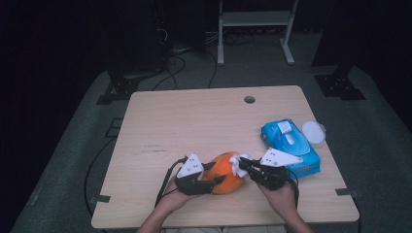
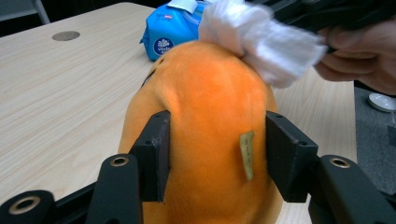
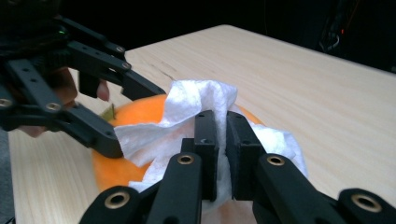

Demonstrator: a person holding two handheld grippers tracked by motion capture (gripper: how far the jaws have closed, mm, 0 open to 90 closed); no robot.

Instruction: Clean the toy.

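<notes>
One orange plush toy (image 1: pixel 226 174) lies near the front edge of the table (image 1: pixel 194 121), between the two grippers — there is one toy, one white wipe (image 1: pixel 239 164), one blue pack of wipes (image 1: pixel 290 148) and one white round lid (image 1: pixel 312 131) by the table's right edge. The pack lies just behind the right gripper. In the left gripper view its end bears a dark round logo that seems to read "vinda"; the small print is too blurred to read. A small yellowish tag (image 2: pixel 247 154) is sewn to the toy's side; no writing can be made out on it.

The left gripper (image 1: pixel 214 174) comes in from the left, lying low and nearly level, and its jaws press on the toy's two flanks, gripping it — in the left gripper view the plush bulges between the two black pads. The right gripper (image 1: pixel 242 165) reaches in from the right, angled towards the toy's upper end. Its jaws are pinched together on the crumpled wipe, which rests against the top of the toy. The person's two hands hold the grippers from the near side, forearms entering from the bottom of the high view and converging on the toy. One round hole (image 1: pixel 249 99) is cut in the table near its far edge.
</notes>
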